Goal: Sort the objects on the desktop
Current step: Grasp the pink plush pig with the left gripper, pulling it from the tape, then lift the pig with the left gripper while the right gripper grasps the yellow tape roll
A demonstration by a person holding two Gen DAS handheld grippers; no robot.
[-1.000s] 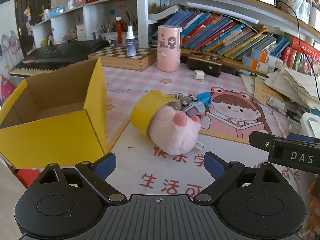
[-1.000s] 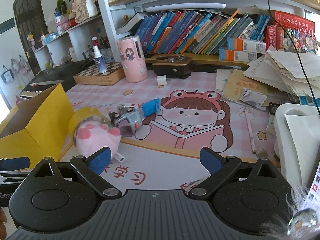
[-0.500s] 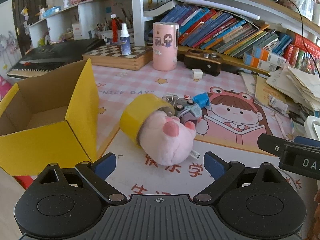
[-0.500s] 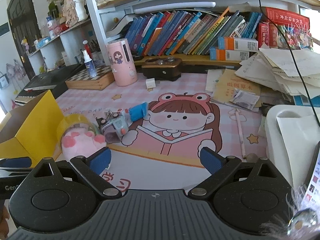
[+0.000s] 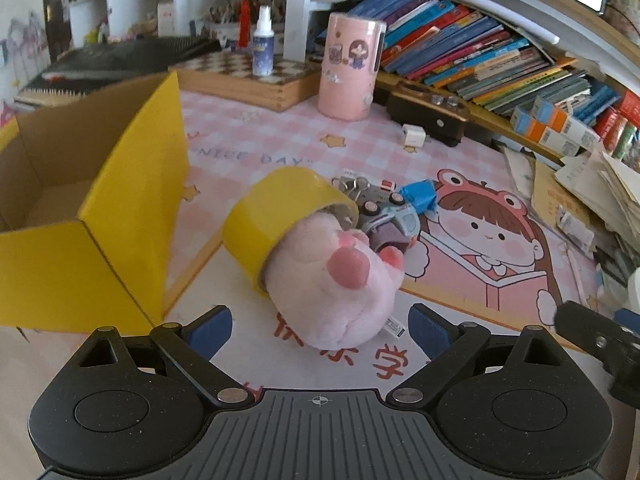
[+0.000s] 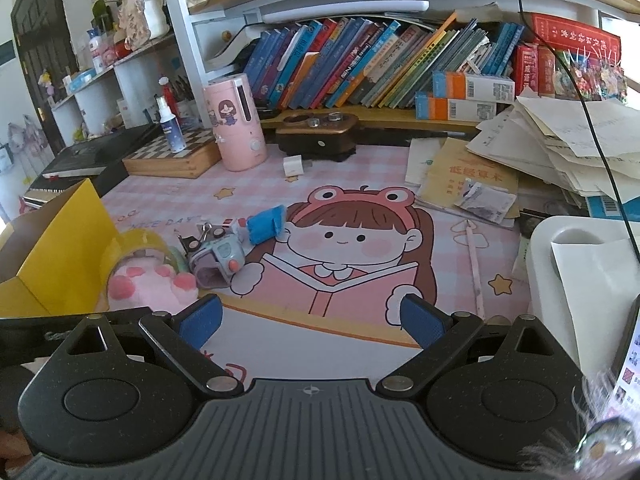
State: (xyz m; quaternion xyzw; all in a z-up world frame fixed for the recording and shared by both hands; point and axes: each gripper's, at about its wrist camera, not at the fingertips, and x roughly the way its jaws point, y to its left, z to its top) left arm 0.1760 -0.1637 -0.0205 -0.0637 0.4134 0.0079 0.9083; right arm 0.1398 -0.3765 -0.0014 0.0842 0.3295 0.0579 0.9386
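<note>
Left gripper (image 5: 320, 330) nearer pink plush (image 5: 336, 280), fingers apart.

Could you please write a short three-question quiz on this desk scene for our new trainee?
1. True or false: the left gripper is shut on the pink plush toy.
2. What ring sits against the plush toy? A) yellow tape roll B) rubber band C) bracelet
3. Fill in: the yellow cardboard box lies to the ____ of the tape roll in the left wrist view.

Key: 1 false; 2 A; 3 left.
</note>
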